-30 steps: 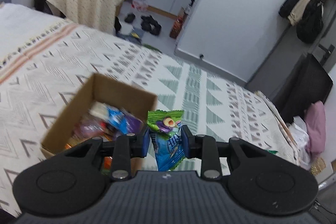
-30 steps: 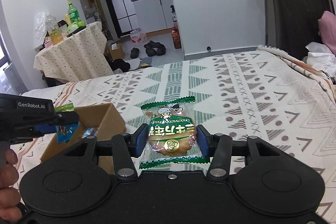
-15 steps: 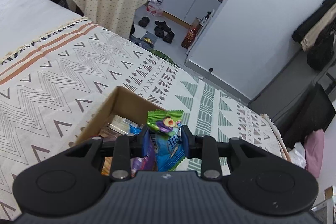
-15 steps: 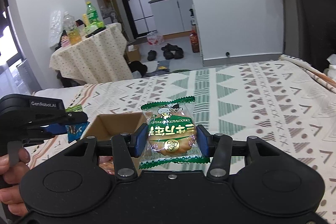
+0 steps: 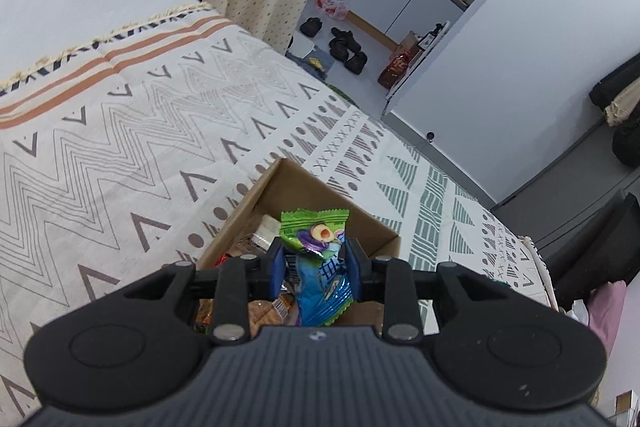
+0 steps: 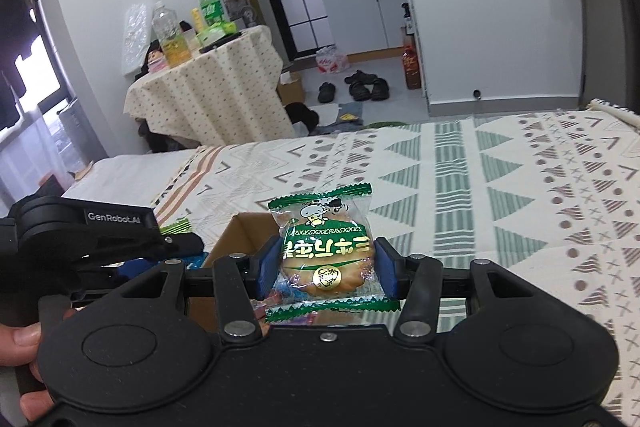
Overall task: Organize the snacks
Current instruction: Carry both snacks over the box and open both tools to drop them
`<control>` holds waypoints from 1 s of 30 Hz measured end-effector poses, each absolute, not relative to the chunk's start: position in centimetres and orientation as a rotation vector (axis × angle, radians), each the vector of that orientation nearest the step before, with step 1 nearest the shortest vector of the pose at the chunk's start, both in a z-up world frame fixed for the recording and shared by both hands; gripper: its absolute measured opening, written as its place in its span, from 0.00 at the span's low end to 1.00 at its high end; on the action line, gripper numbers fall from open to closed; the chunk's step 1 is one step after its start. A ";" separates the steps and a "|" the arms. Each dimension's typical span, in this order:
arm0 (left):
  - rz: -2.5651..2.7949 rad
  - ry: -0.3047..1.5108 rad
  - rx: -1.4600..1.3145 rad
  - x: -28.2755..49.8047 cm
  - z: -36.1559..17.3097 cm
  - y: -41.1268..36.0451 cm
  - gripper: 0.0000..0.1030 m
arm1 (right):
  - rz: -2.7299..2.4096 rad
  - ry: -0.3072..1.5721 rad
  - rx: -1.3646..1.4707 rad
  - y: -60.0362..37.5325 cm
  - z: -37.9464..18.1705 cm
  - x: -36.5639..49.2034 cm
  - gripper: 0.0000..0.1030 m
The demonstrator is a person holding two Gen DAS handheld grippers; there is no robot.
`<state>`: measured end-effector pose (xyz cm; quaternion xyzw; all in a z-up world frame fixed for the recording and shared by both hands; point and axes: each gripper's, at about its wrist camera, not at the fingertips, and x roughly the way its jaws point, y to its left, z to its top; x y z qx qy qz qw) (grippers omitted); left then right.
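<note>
My left gripper (image 5: 316, 263) is shut on a green and blue snack packet (image 5: 318, 267) and hangs over the open cardboard box (image 5: 288, 183), which holds several wrapped snacks. In the right wrist view my right gripper (image 6: 327, 267) is shut on a green-edged clear packet with a round bun (image 6: 326, 255) inside. It hovers just above the near side of the same cardboard box (image 6: 240, 237). The left gripper (image 6: 176, 245) shows at the left of that view, held by a hand (image 6: 24, 343), with a green corner of its packet peeking out.
The box rests on a bed with a patterned cover (image 5: 120, 155). Beyond the bed stands a small table with a dotted cloth (image 6: 208, 91) bearing bottles. Shoes (image 6: 362, 87) lie on the floor near white cabinets. A dark chair (image 5: 600, 247) stands at the bed's right.
Both grippers have moved across the bed toward the box, each keeping its packet. The box now lies right under the left gripper and just ahead of the right one. The left gripper has rolled somewhat.
</note>
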<state>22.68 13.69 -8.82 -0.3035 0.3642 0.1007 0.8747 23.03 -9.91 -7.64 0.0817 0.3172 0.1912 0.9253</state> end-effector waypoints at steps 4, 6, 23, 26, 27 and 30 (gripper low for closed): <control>0.245 0.782 -0.656 23.1 -9.6 14.3 0.32 | 0.408 0.673 0.159 -8.7 -8.2 23.6 0.47; 0.252 0.783 -0.666 23.2 -9.7 14.6 0.32 | 0.416 0.682 0.152 -8.0 -8.4 23.8 0.47; 0.293 0.789 -0.647 22.7 -9.7 14.4 0.50 | 0.428 0.694 0.180 -7.3 -7.4 24.2 0.55; 0.301 0.780 -0.607 22.5 -9.3 13.8 0.59 | 0.400 0.695 0.187 -8.6 -7.3 23.5 0.55; 0.300 0.779 -0.594 22.5 -9.1 13.6 0.62 | 0.391 0.696 0.191 -9.0 -7.2 23.2 0.55; 0.276 0.784 -0.574 22.4 -8.4 13.1 0.68 | 0.367 0.697 0.202 -10.1 -6.9 22.3 0.59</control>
